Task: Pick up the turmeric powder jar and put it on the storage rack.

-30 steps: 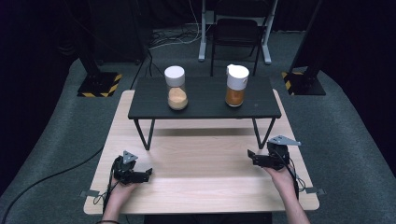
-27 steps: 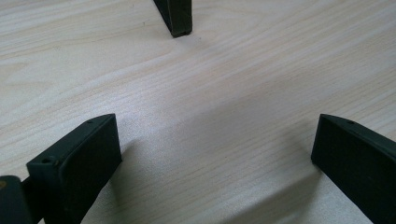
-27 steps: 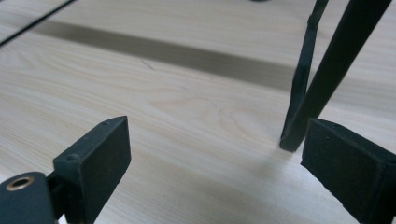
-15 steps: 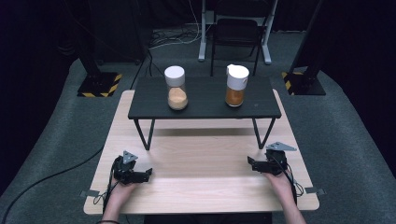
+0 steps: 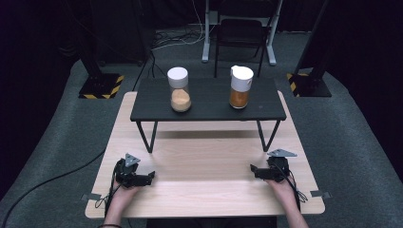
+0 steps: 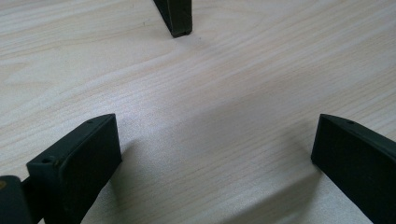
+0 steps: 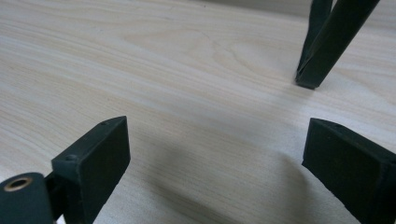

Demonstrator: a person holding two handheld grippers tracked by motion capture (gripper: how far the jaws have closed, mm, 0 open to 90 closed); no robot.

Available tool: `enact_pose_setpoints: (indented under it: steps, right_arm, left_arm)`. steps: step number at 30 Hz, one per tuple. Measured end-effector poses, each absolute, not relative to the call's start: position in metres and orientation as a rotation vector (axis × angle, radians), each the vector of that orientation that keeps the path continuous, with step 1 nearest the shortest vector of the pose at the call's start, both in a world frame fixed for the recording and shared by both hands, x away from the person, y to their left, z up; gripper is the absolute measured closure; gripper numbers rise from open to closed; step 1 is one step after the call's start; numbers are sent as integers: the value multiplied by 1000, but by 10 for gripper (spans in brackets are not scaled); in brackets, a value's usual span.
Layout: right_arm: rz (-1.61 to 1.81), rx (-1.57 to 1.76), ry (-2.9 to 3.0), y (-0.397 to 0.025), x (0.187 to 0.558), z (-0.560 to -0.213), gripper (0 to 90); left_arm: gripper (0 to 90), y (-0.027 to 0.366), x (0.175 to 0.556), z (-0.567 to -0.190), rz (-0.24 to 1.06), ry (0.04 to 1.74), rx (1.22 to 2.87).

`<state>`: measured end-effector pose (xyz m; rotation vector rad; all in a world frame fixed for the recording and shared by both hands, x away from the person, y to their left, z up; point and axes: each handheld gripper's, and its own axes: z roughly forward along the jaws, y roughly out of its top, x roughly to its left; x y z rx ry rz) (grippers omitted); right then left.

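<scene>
Two jars stand on a low black stand [image 5: 209, 110] at the back of the wooden table [image 5: 204, 190]. The left jar [image 5: 179, 90] has a flat white lid and pale tan contents. The right jar [image 5: 240, 88] has a white spouted lid and darker orange contents. My left gripper [image 5: 148, 177] rests near the front left of the table, held by a hand, jaws pointing right. My right gripper [image 5: 254, 171] rests at the front right, jaws pointing left. In the left gripper view the gripper [image 6: 215, 135] is open over bare wood. In the right gripper view the gripper [image 7: 219, 135] is likewise open and empty.
The stand's black legs [image 5: 152, 137] rise from the table; one leg [image 6: 177, 18] is ahead of the left jaws and another leg [image 7: 322, 46] ahead of the right. Bare wood lies between the two grippers. A chair [image 5: 240, 33] stands beyond the table.
My right gripper has come slightly nearer the table's front edge and lower. The left gripper and both jars have stayed put.
</scene>
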<state>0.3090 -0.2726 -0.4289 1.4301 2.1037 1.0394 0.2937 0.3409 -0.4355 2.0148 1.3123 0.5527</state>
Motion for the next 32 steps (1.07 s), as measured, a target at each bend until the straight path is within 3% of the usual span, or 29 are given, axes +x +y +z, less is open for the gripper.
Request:
enact_pose_setpoints:
  steps: [32]
  right_arm:
    - [905, 1388, 2132, -253, 307, -430, 0]
  left_arm:
    - [9, 341, 294, -435, 552, 1312, 2016]
